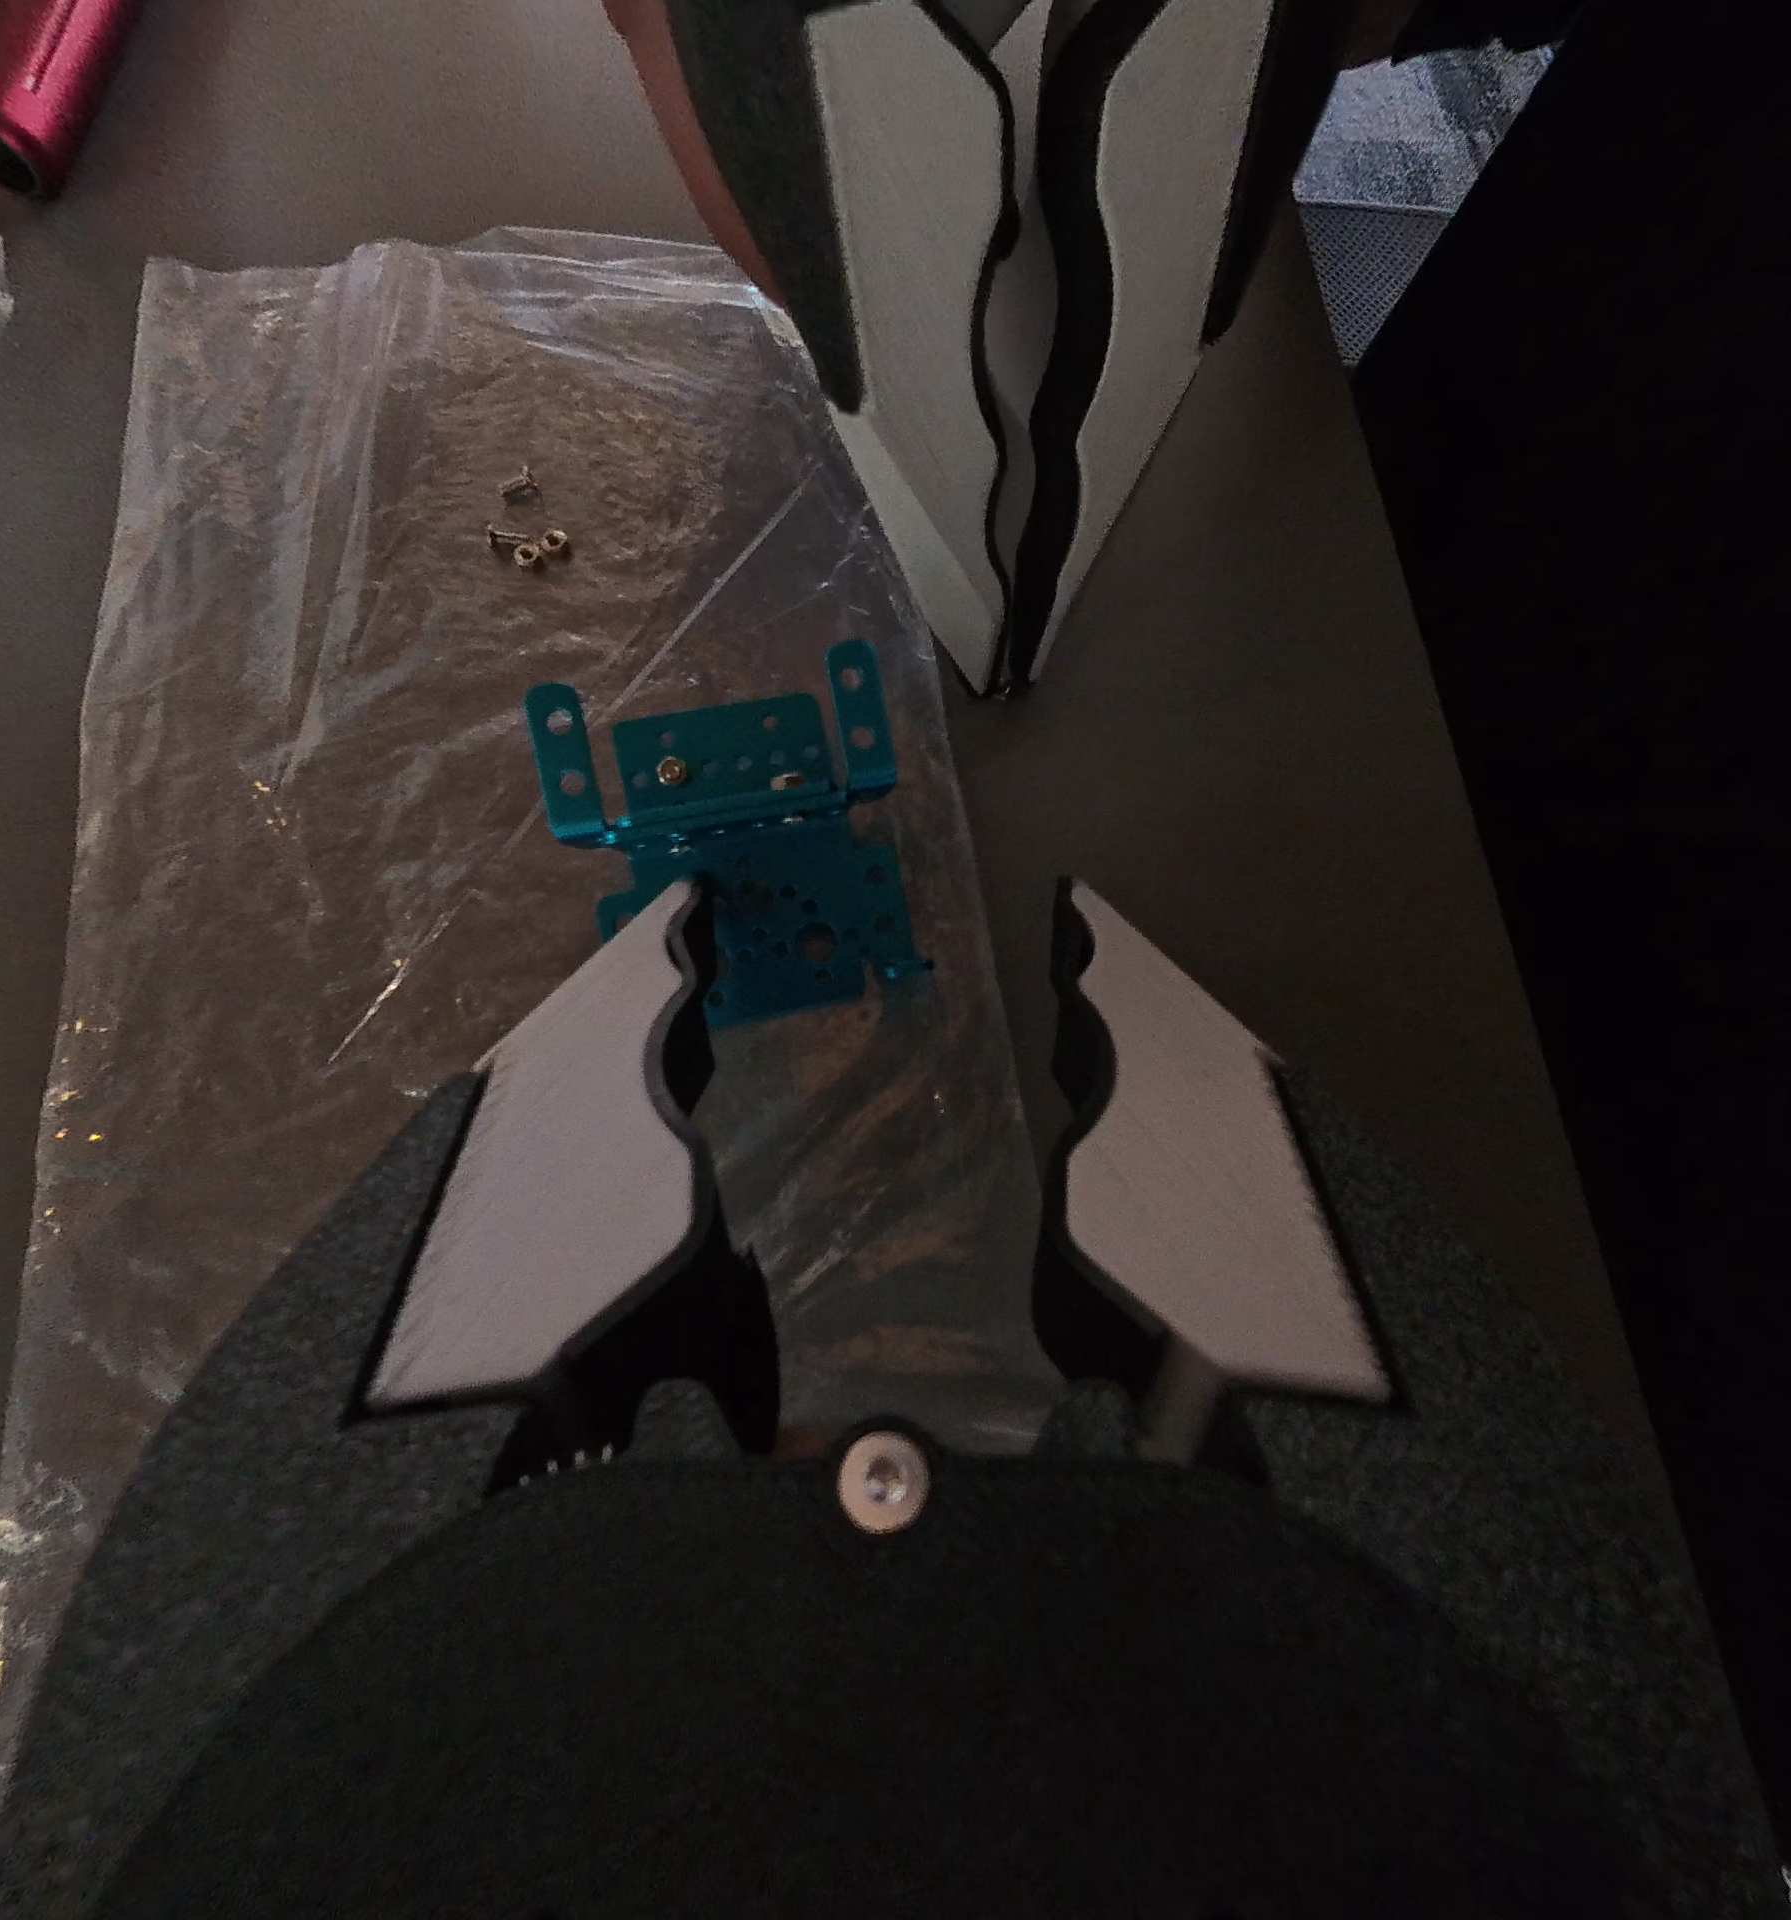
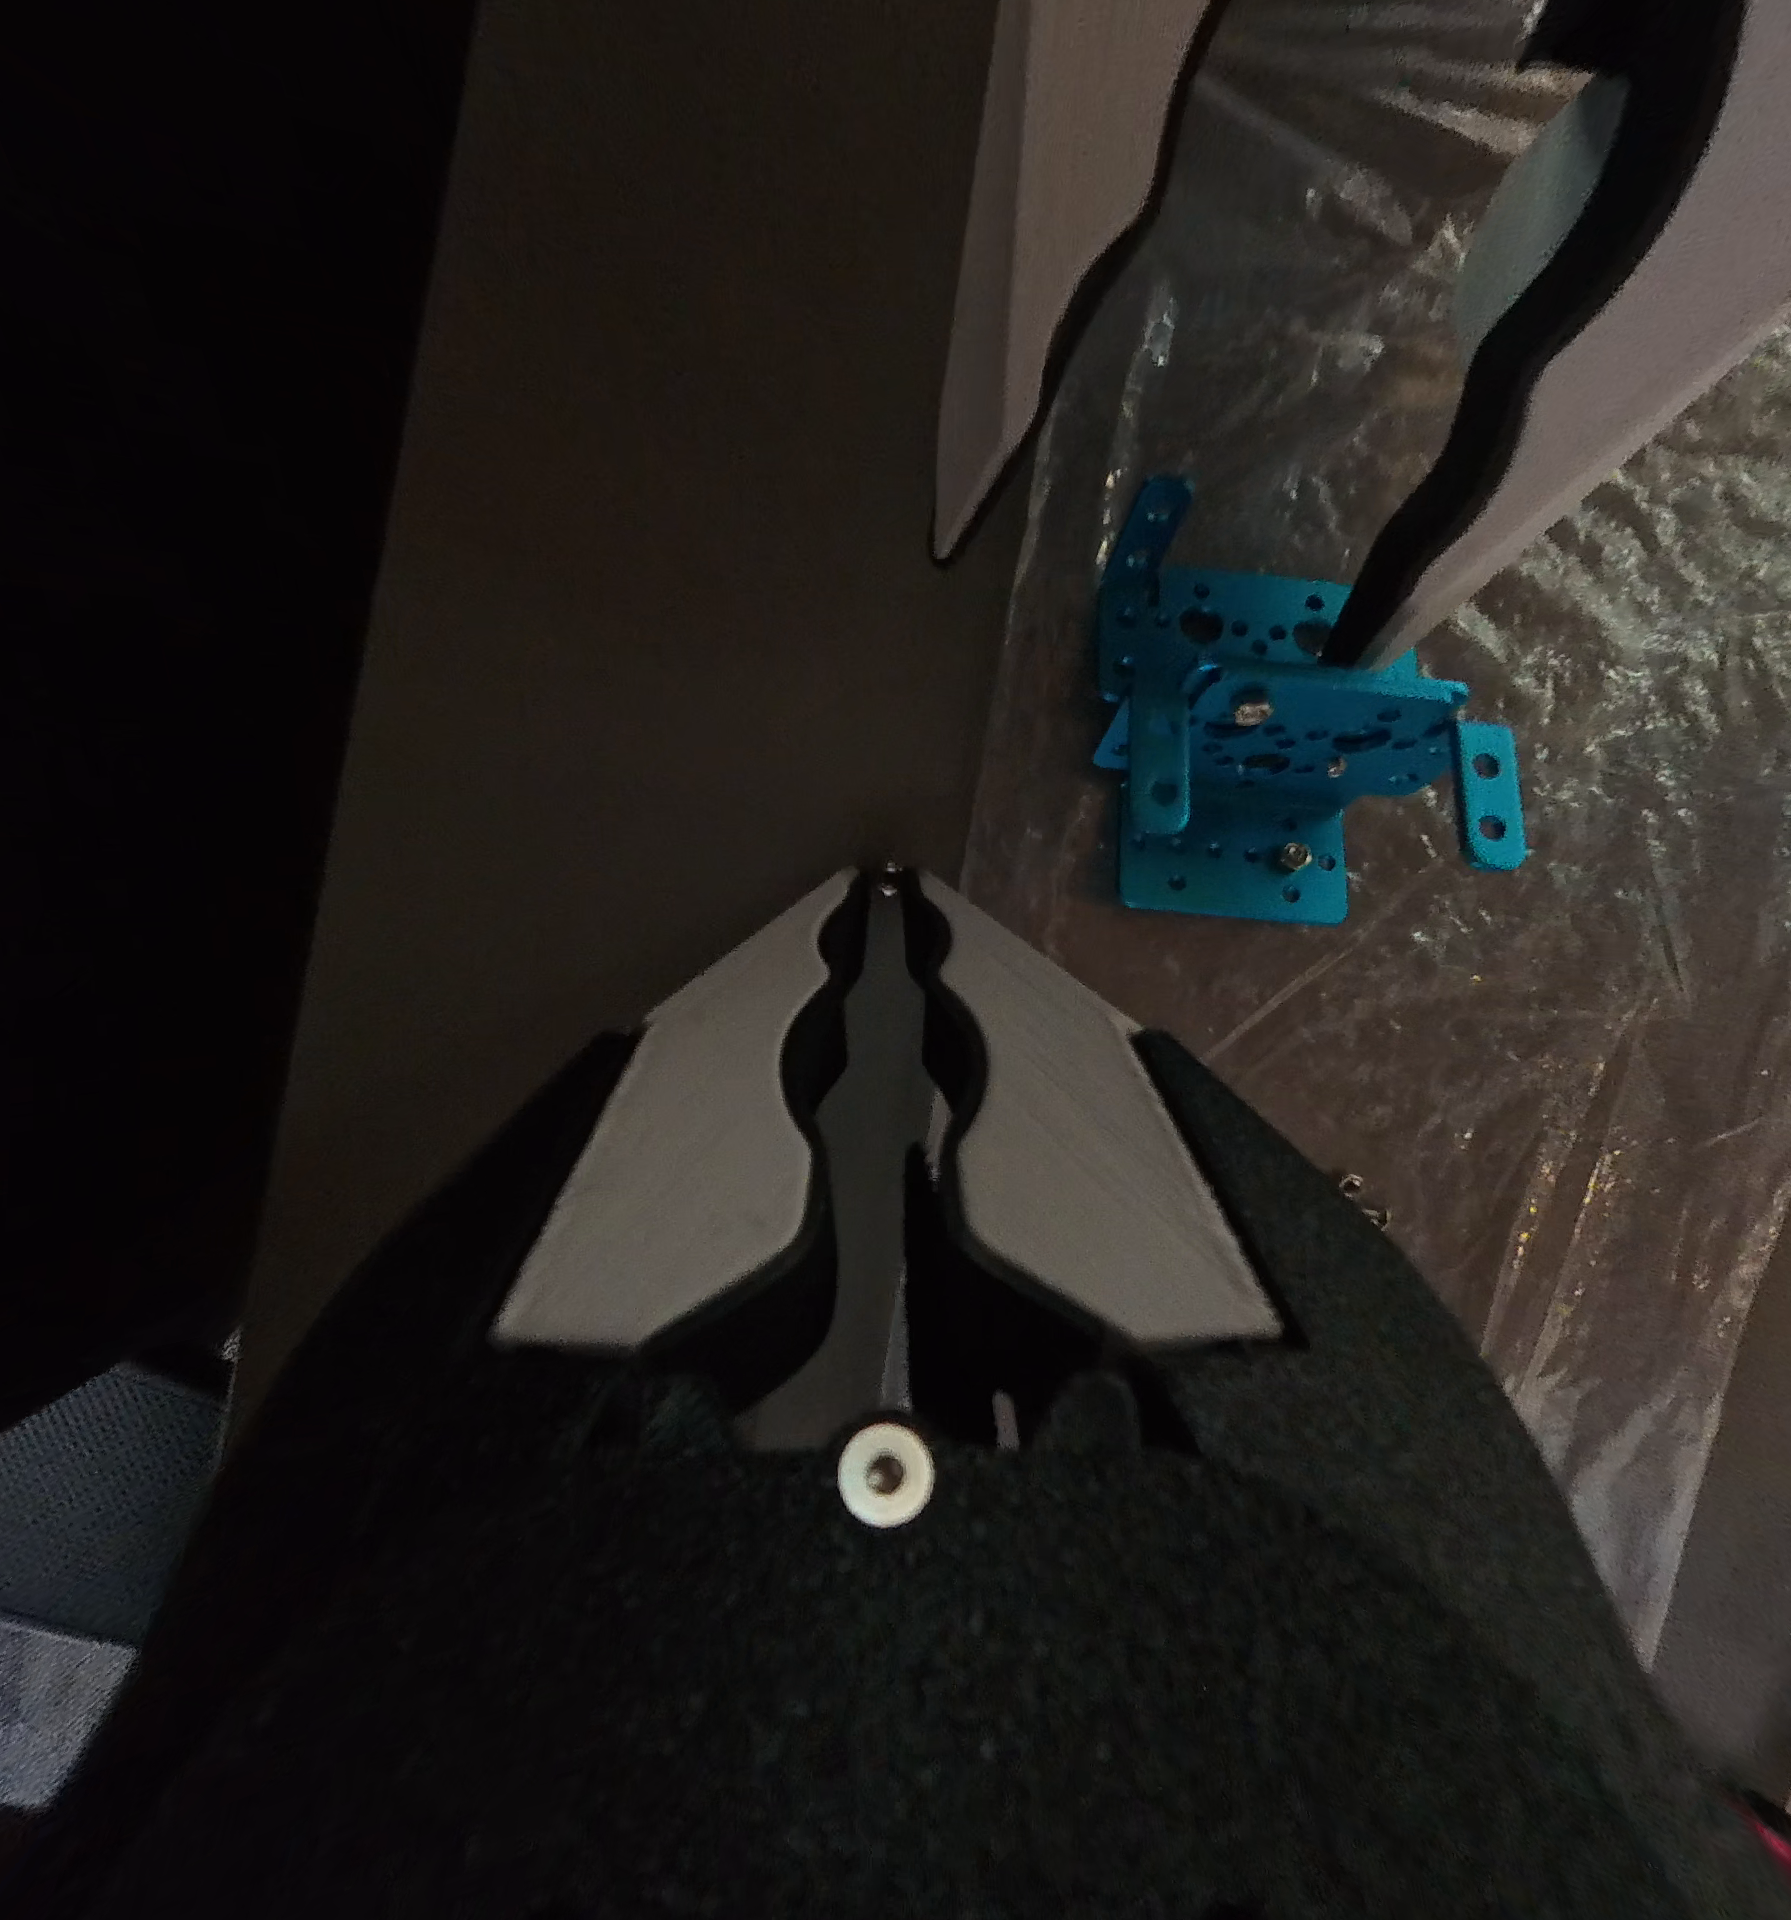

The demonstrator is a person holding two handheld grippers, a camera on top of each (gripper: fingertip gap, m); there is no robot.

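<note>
A dark worktop (image 1: 1234, 935) is covered by a clear plastic bag (image 1: 278, 831). On it the blue perforated bracket assembly (image 1: 766, 831) is pinned by one tip of the wide-spread left gripper (image 1: 875, 894). Two screws look fitted; loose screws and nuts (image 1: 527, 530) are left nearby. The right gripper (image 2: 883, 878) is pinched on a tiny screw (image 2: 887, 883), barely made out.

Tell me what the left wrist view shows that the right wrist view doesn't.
Only the left wrist view: loose screws and nuts on the plastic bag, and a pink tube. Only the right wrist view: a tiny screw pinched at the tips of the right hand-held gripper. Both: the blue bracket, the bag, and the open left hand-held gripper with one fingertip at the bracket.
</note>
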